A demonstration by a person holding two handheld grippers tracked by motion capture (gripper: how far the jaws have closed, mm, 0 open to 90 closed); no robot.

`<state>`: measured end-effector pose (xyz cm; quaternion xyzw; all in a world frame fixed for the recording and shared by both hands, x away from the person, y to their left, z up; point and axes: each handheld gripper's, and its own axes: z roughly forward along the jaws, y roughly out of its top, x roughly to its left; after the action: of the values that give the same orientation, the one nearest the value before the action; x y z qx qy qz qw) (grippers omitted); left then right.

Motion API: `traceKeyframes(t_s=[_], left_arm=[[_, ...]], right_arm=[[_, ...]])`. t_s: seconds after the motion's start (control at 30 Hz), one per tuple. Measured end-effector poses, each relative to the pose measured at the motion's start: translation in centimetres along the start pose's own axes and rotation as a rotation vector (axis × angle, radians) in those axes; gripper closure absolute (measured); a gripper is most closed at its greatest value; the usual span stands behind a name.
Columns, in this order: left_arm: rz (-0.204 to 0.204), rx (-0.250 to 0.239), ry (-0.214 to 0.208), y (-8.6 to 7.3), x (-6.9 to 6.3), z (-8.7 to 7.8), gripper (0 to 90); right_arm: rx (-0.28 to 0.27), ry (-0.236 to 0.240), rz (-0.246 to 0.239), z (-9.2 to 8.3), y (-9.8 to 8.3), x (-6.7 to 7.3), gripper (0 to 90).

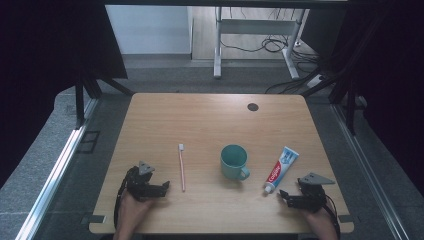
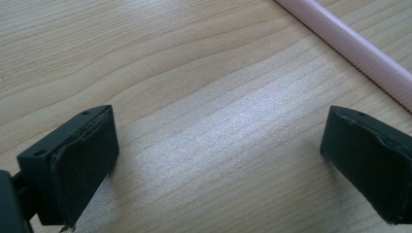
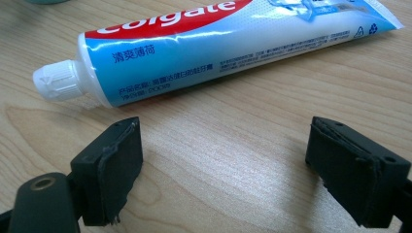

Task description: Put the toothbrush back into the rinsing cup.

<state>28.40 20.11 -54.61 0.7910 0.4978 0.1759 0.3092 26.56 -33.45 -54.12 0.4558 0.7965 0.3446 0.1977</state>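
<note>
The right gripper (image 1: 292, 199), jaws spread and empty, rests on the wooden table (image 1: 210, 117) with the toothpaste tube (image 1: 281, 169) just beyond at about eleven o'clock, its long axis running from the ribbed white cap (image 3: 57, 80) nearest the jaws toward one o'clock. The left gripper (image 1: 161, 189), likewise spread and empty, has the slim pink toothbrush (image 1: 182, 167) near its two o'clock, lying lengthwise twelve-to-six. A glossy teal mug (image 1: 233, 161) stands upright between the two.

A lab or test room: a bare wooden worktop (image 1: 210, 115) ringed by black curtains (image 1: 55, 45) and metal rails (image 1: 60, 165), loose cables (image 1: 272, 45) on the floor behind.
</note>
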Motion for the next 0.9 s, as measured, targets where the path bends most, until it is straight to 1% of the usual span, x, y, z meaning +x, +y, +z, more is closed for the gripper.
traceKeyframes(t_s=[0.13, 0.27, 0.33, 0.4, 0.47, 0.5, 0.6, 0.67, 0.7, 0.8, 0.83, 0.87, 0.9], left_arm=[[0.003, -0.004, -0.003, 0.0, 0.0, -0.1, 1.0], [0.014, -0.009, -0.009, 0.0, -0.1, -0.3, 7.9], [0.019, -0.009, -0.011, 0.1, -0.1, -0.5, 15.6], [0.024, -0.007, -0.011, 0.1, -0.1, -0.6, 16.3], [0.027, -0.009, -0.005, 0.1, -0.1, -0.7, 20.3], [0.031, -0.009, 0.002, 0.2, -0.2, -0.8, 23.6], [0.034, -0.016, 0.001, 0.2, -0.1, -1.1, 34.5], [0.030, -0.019, -0.006, 0.2, -0.1, -1.2, 44.5], [0.027, -0.028, -0.019, 0.3, -0.1, -1.4, 49.4], [0.032, -0.034, -0.030, 0.4, -0.1, -1.6, 60.6], [0.035, -0.038, -0.041, 0.4, -0.2, -1.7, 65.9], [0.035, -0.038, -0.041, 0.4, -0.2, -1.7, 69.2], [0.042, -0.039, -0.060, 0.5, -0.2, -1.8, 74.4]], right_arm=[[0.000, 0.000, 0.000, 0.0, 0.0, 0.0, 13.0], [0.000, 0.001, 0.000, 0.0, 0.0, 0.0, 13.0], [0.000, 0.001, -0.001, 0.0, 0.0, 0.0, 13.1], [0.000, 0.002, -0.001, 0.0, 0.0, 0.0, 13.0], [0.000, 0.002, -0.001, 0.0, 0.0, 0.0, 13.0], [0.000, 0.002, -0.001, 0.0, 0.0, 0.0, 13.1], [0.000, 0.002, -0.002, 0.0, 0.0, 0.0, 13.1], [0.000, 0.002, -0.002, 0.0, 0.0, 0.0, 13.0], [0.000, 0.002, -0.002, 0.0, 0.0, 0.0, 13.1], [0.000, 0.002, -0.002, 0.0, 0.0, 0.0, 13.0], [0.000, 0.002, -0.002, 0.0, 0.0, 0.0, 13.1], [0.000, 0.002, -0.002, 0.0, 0.0, 0.0, 13.1], [0.000, 0.002, -0.002, 0.0, 0.0, 0.0, 13.1]])
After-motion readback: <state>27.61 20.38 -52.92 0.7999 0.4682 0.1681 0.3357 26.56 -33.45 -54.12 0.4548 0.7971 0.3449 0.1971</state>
